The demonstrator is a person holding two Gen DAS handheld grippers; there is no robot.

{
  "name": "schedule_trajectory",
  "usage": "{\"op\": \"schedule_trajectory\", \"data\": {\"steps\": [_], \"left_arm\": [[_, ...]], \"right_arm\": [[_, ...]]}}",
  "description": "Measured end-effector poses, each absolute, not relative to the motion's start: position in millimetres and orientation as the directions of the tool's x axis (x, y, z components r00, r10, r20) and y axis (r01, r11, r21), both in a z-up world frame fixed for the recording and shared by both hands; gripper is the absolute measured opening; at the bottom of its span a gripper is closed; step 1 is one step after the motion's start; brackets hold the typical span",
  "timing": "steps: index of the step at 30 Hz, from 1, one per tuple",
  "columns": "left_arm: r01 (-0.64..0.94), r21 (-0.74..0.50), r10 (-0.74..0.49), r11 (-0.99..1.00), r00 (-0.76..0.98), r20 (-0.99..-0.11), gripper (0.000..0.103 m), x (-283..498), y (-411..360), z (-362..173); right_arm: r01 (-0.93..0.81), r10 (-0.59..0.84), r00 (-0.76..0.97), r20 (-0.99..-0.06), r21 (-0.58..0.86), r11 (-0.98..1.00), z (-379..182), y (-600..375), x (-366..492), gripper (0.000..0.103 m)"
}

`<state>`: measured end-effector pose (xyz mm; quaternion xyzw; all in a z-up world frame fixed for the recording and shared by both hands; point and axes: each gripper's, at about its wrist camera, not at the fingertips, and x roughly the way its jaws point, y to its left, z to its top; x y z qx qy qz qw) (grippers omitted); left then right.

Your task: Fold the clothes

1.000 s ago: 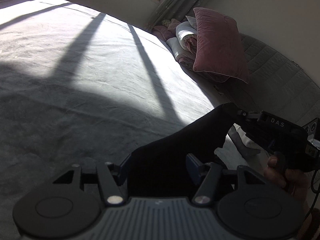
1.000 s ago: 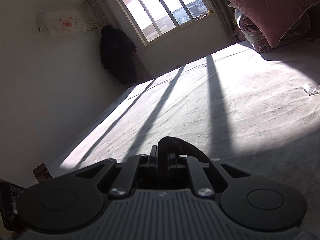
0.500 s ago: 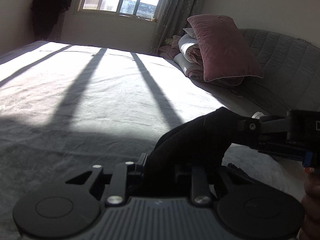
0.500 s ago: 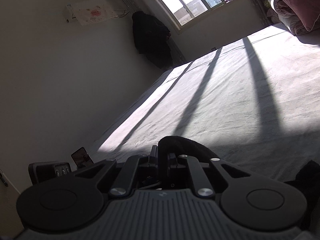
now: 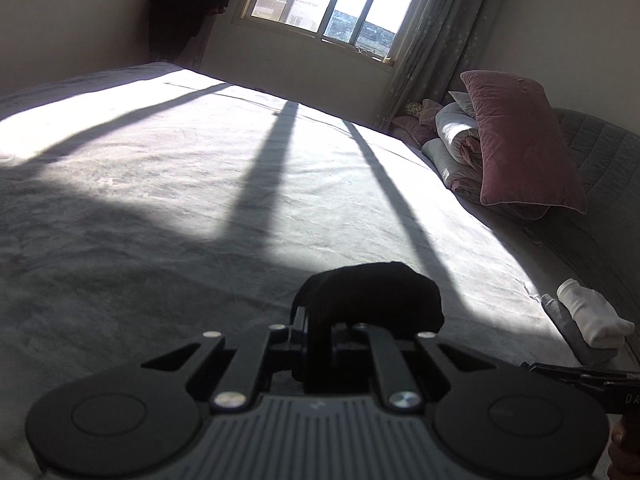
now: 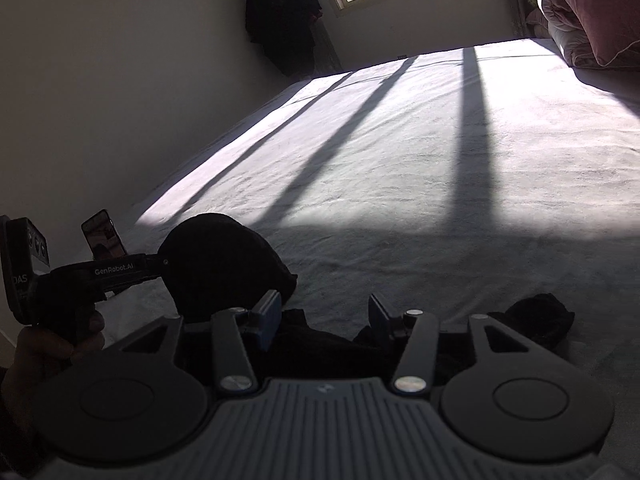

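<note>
Your left gripper [image 5: 320, 330] is clamped on a bunched black garment [image 5: 372, 292], held just above the grey bed [image 5: 200, 200] near its front edge. Your right gripper [image 6: 322, 314] is opening; nothing lies between its blue pads [image 6: 269, 314], with dark cloth just below. Judgement: the fold is under way. Clear the right jaws fully before moving, lower the bundle flat, and keep it apart from the white sock [image 5: 592, 320].
</note>
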<state>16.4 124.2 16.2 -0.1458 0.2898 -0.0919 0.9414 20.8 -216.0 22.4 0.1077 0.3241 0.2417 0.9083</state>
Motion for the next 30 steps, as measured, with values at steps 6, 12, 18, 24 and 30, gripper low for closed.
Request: {"op": "schedule_trajectory", "data": {"steps": [6, 12, 18, 24, 30], "left_arm": [[0.020, -0.281, -0.197, 0.960, 0.759, -0.620, 0.010, 12, 145, -1], [-0.032, -0.320, -0.203, 0.947, 0.712, -0.672, 0.015, 16, 162, -15], [-0.040, -0.361, -0.219, 0.932, 0.732, -0.646, 0.039, 33, 160, -12], [-0.067, -0.368, -0.211, 0.928, 0.718, -0.663, 0.004, 46, 141, -19], [-0.034, -0.348, -0.176, 0.937, 0.813, -0.554, 0.003, 14, 136, 20]], "right_arm": [[-0.349, 0.412, 0.684, -0.602, 0.225, 0.910, 7, -211, 21, 0.053], [-0.322, 0.321, 0.704, -0.633, 0.119, 0.939, 0, -216, 21, 0.053], [-0.320, 0.282, 0.672, -0.685, 0.075, 0.944, -11, -220, 24, 0.035], [-0.311, 0.251, 0.705, -0.663, 0.029, 0.950, -7, -222, 9, 0.004], [-0.296, 0.250, 0.763, -0.596, 0.022, 0.955, 16, -240, -19, 0.004]]}}
